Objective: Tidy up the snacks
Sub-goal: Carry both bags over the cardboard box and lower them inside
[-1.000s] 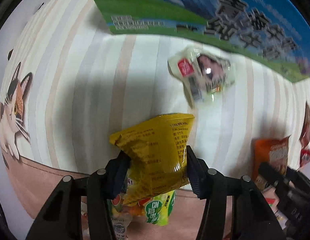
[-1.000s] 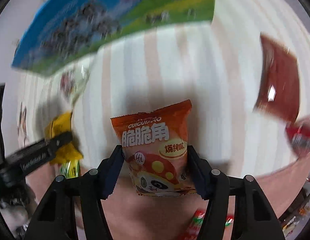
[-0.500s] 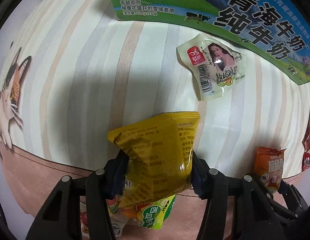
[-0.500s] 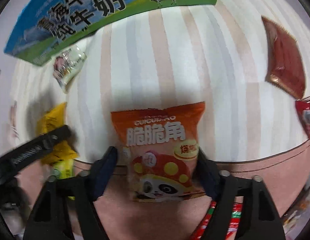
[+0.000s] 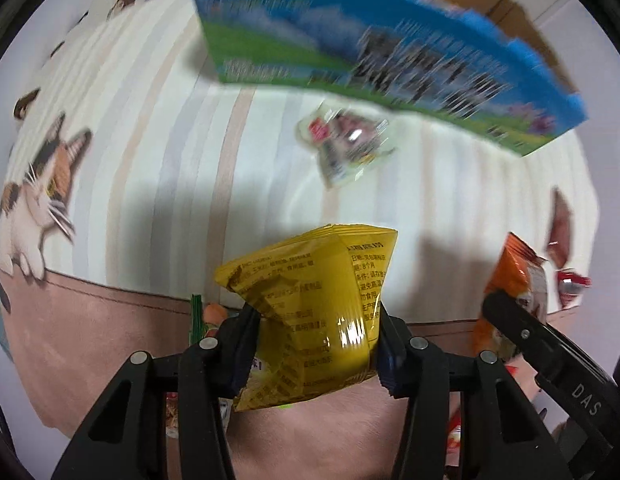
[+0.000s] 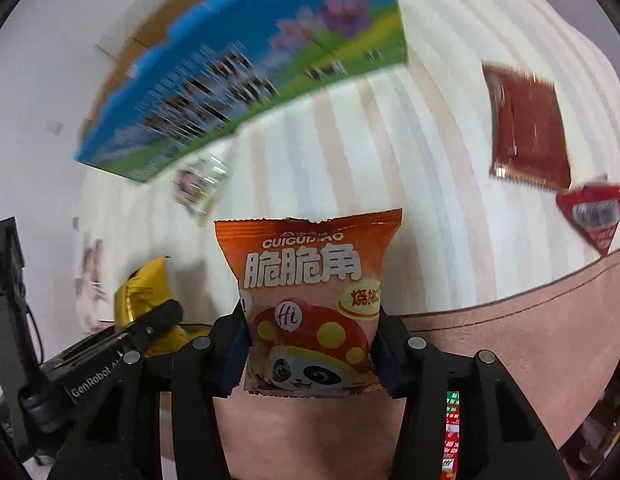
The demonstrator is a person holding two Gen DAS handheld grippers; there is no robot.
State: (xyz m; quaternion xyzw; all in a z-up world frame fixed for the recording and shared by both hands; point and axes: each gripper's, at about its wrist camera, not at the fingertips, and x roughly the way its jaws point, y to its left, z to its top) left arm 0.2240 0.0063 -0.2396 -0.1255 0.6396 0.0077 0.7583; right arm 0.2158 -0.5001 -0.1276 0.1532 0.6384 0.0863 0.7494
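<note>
While each gripper squeezes tighter, yellow packet [image 5: 310,312] and orange packet [image 6: 310,300] hang clamped.

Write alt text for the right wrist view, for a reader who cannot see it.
The right gripper pinches an orange snack bag with a cartoon panda, above a striped cloth. Its jaws have just been closing on the bag. Behind lie a blurred blue and green milk carton box and a dark red packet; at left, the left gripper holds a yellow bag.
</note>
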